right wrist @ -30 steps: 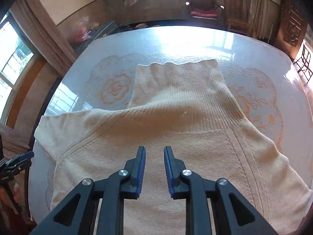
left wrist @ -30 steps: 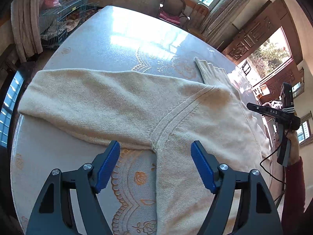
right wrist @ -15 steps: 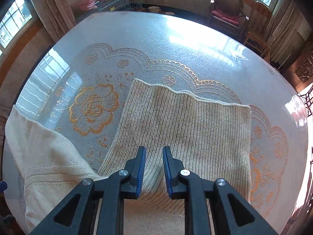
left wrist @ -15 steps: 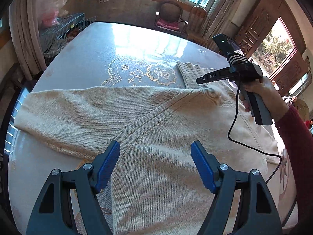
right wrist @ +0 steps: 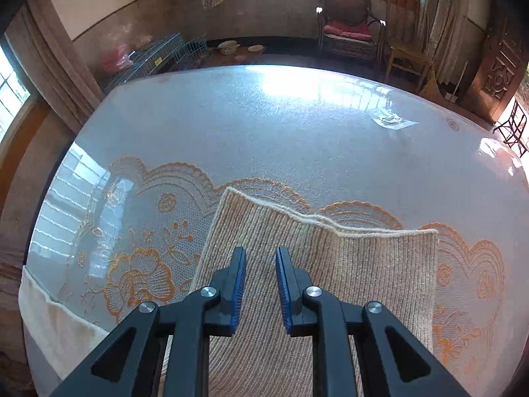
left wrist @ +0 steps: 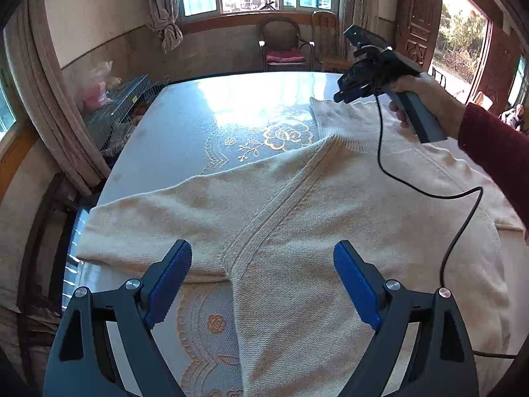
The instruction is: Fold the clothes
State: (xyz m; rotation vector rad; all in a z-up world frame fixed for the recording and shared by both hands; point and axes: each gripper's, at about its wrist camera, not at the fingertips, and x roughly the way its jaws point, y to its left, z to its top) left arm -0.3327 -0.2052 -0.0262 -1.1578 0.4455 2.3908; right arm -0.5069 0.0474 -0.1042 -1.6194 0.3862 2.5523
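A cream knitted sweater (left wrist: 297, 215) lies flat on the round table (left wrist: 198, 115), one sleeve (left wrist: 148, 225) stretched out to the left. My left gripper (left wrist: 263, 248) hovers open over the seam at that sleeve's armpit, holding nothing. A hand (left wrist: 426, 99) holds my right gripper (left wrist: 344, 96) above the ribbed collar (left wrist: 330, 115) at the far end. In the right wrist view my right gripper (right wrist: 261, 254) is over the ribbed collar (right wrist: 330, 264), its jaws nearly together with a narrow slit and nothing in it.
The table's glossy cover (right wrist: 297, 132) has an orange lace print. A small clear packet (right wrist: 393, 120) lies far right. A black cable (left wrist: 463, 225) trails over the sweater. Chairs (right wrist: 347, 29) and a wire cage (right wrist: 158, 56) stand beyond the table.
My right gripper has travelled forward over the sweater's body to the ribbed collar. The left gripper has drawn back and tilted up, still open.
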